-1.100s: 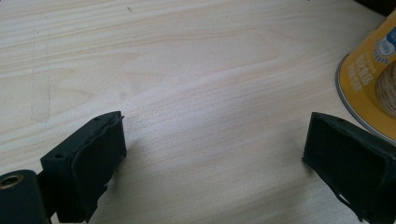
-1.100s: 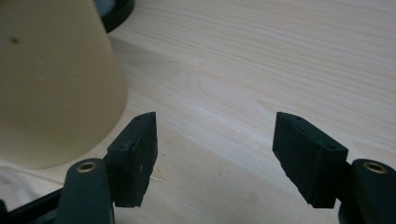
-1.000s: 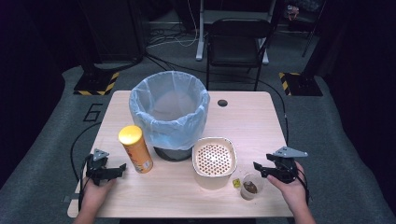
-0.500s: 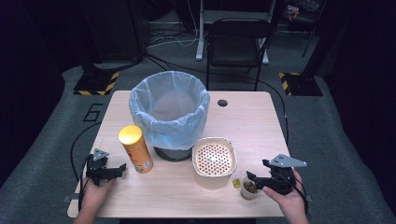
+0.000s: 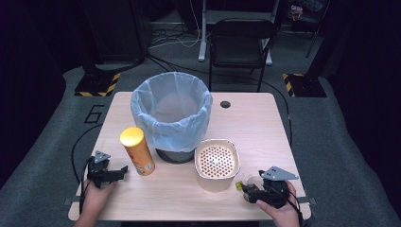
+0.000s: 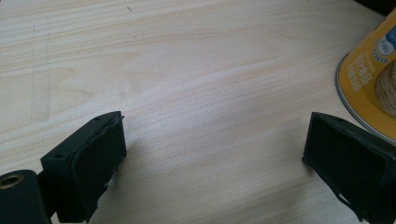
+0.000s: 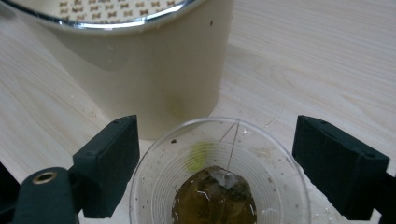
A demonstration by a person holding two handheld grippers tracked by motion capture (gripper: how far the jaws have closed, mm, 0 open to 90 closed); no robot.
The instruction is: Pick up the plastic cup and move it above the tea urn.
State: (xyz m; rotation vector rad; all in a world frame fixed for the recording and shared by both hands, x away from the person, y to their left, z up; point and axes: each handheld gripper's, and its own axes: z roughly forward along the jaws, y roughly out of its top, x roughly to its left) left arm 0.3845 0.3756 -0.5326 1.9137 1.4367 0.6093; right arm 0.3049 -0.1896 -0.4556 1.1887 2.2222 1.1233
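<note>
A clear plastic cup (image 7: 261, 154) stands on the wooden table (image 5: 265, 132) near its front right, beside a cream container (image 7: 140, 60) with a perforated lid. A wet tea bag (image 7: 215, 196) lies in the cup, its string over the rim. My right gripper (image 7: 224, 158) is open, with one jaw on each side of the cup. From above, the right gripper (image 5: 249, 191) sits low against the cup (image 5: 250, 182). My left gripper (image 6: 215, 163) is open over bare wood, a yellow can (image 6: 369, 88) just off its right jaw. From above, the left gripper (image 5: 122, 171) rests left of the can (image 5: 137, 151).
A bin lined with a pale blue bag (image 5: 172, 113) stands mid-table behind the cream container (image 5: 216, 163). A round cable hole (image 5: 225, 104) is at the back. A black chair (image 5: 241, 42) stands beyond the table. A hand holds each gripper at the front edge.
My right gripper has moved left and down to the cup, so its jaws now flank it. The left gripper has stayed in place.
</note>
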